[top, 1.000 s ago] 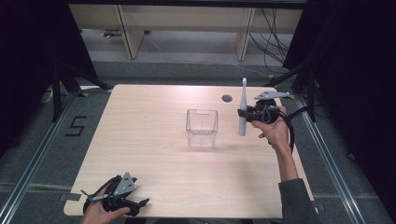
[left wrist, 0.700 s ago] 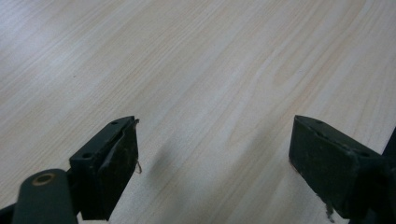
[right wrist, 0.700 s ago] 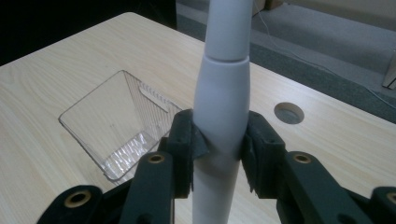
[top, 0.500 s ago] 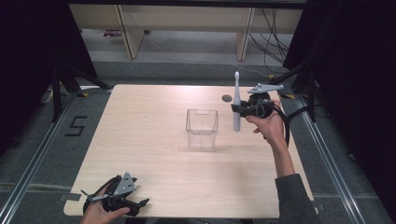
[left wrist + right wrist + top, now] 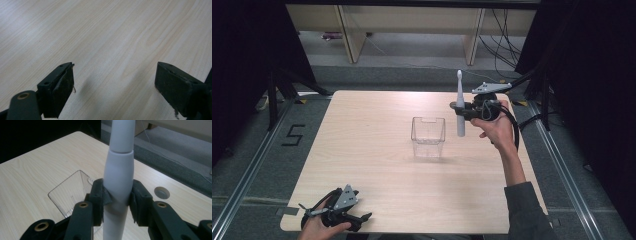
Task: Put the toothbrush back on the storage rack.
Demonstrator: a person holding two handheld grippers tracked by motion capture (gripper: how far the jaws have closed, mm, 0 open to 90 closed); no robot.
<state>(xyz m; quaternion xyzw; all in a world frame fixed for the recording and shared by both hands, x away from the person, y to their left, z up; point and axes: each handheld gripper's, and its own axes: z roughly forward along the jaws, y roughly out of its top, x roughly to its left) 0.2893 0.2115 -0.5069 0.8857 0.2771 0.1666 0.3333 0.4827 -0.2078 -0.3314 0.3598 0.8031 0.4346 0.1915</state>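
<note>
**Toothbrush toward the clear bin**

My left gripper [image 5: 343, 214] rests at the table's [image 5: 377, 150] seven o'clock, jaws wide apart and holding nothing. My right gripper [image 5: 460, 108] clamps the white electric toothbrush [image 5: 459, 102] upright, just at three o'clock of the clear bin [image 5: 428, 136]. I should center it over the opening before lowering. The bristle head is too small to make out.

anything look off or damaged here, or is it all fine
Nothing looks spilled or broken. The white electric toothbrush is clamped upright in the right hand-held gripper, above the table beside the empty clear container. Only oddity: the pads of the open left hand-held gripper look frayed at their edges.
</note>
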